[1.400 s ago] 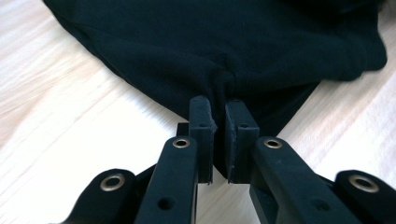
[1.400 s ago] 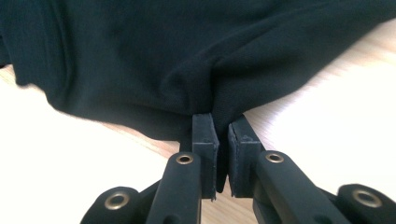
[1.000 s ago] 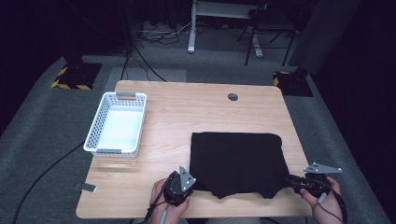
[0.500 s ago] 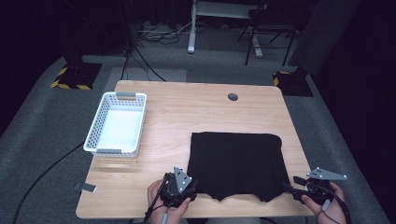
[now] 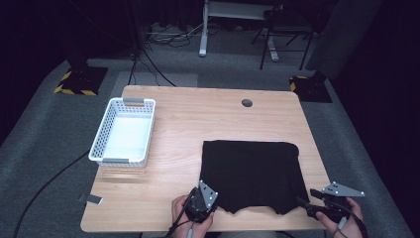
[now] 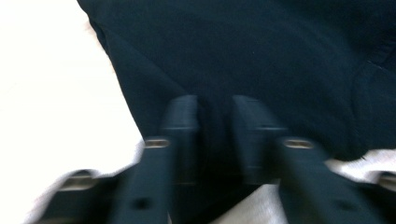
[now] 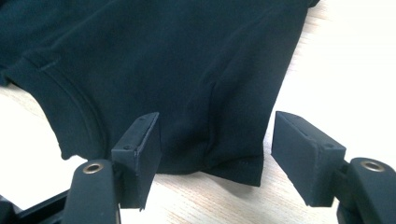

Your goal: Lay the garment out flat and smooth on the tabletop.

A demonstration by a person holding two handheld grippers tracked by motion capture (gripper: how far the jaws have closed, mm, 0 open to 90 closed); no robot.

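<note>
A black garment (image 5: 252,171) lies flat on the near right part of the wooden table (image 5: 198,119). My left gripper (image 5: 212,194) is at its near left corner. In the left gripper view the jaws (image 6: 215,116) have just been closing and stand narrow, with a fold of the black cloth (image 6: 243,51) pinched between them; that view is blurred. My right gripper (image 5: 304,197) is at the near right corner. Its jaws (image 7: 219,135) have just been opening and stand wide apart on either side of the hemmed corner of the cloth (image 7: 154,56), pads clear of it.
A white mesh basket (image 5: 100,139) stands on the table's left side. A round cable hole (image 5: 246,103) sits near the far edge. Bare wood lies between basket and garment. Both hands are at the table's near edge.
The left gripper has shifted a little to the right onto the garment's near left corner. The right hand has hardly moved.
</note>
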